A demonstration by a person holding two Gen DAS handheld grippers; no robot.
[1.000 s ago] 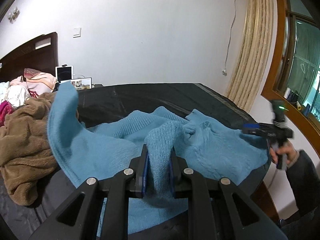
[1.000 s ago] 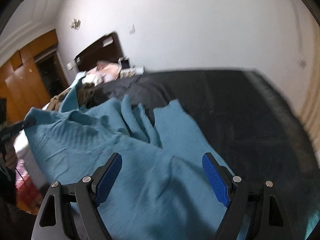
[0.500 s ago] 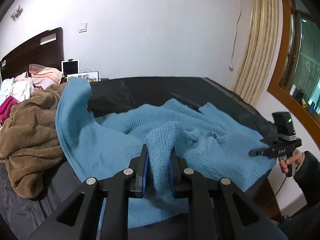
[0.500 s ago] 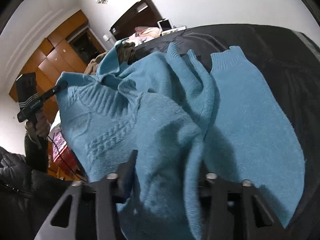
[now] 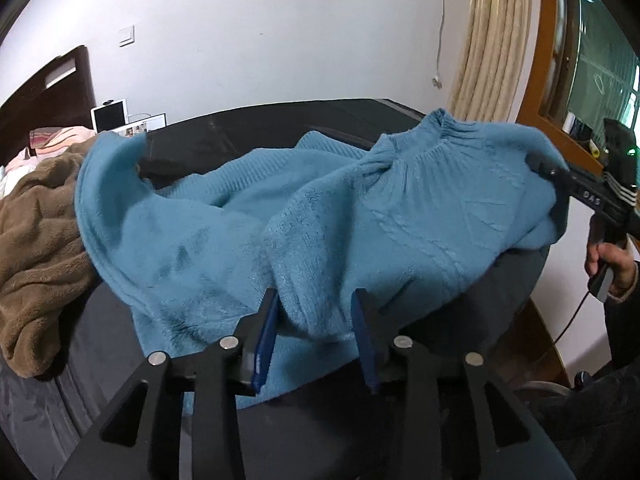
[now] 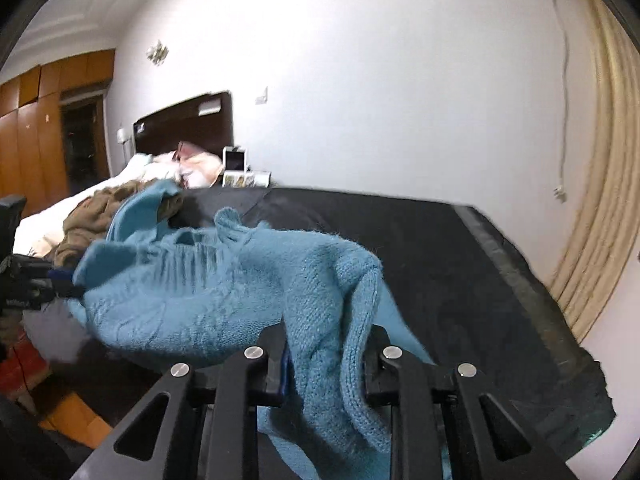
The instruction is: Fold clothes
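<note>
L gripper [image 5: 316,336] and R gripper [image 6: 326,356] are both clamping the blue sweater [image 5: 304,216] — lifting it. Keeping tension even btwn them is helping it lie flat on the bed [image 6: 460,248].

One blue sweater [image 5: 312,216], one brown blanket [image 5: 36,232], one black bed [image 6: 460,256], one dark headboard [image 6: 188,124], one white tablet [image 5: 109,114], one cream curtain [image 5: 496,36], one wall switch [image 5: 127,36], two claws: left claw [image 5: 316,338], right claw [image 6: 326,364]

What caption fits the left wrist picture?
Left gripper and right gripper lift a blue sweater above the dark bed, beside a brown blanket.
</note>
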